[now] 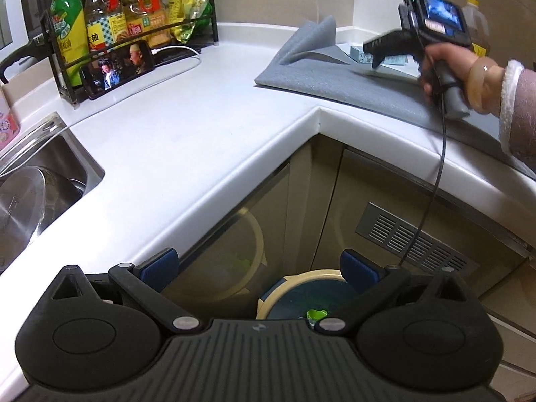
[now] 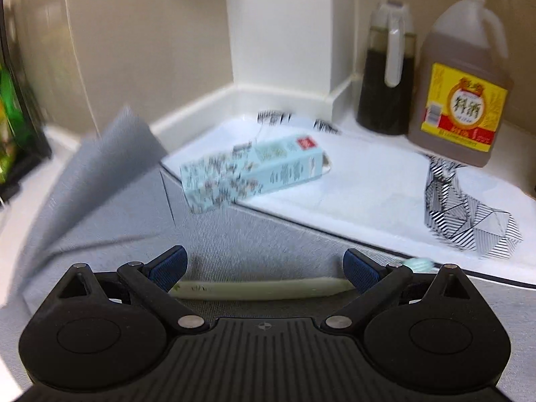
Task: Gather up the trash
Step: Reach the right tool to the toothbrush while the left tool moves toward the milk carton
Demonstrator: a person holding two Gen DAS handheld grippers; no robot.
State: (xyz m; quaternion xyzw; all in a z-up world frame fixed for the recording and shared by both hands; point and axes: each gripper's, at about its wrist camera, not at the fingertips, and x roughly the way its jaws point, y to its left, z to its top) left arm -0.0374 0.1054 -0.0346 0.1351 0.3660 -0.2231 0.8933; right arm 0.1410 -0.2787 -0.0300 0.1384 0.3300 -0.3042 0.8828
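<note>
the right gripper hovers low over the grey mat, fingers spread wide and empty, with a pale toothbrush lying crosswise just under and between the tips. beyond it a light blue box lies on its side on the white sheet, near the brown jug. the left gripper is also spread and holding nothing, poised above the bin on the floor, where a green scrap shows. the likely step is picking up the toothbrush: lower straight down, keep the handle centred between the fingers, close across its narrow width, and lift cleanly without dragging the mat.
</note>
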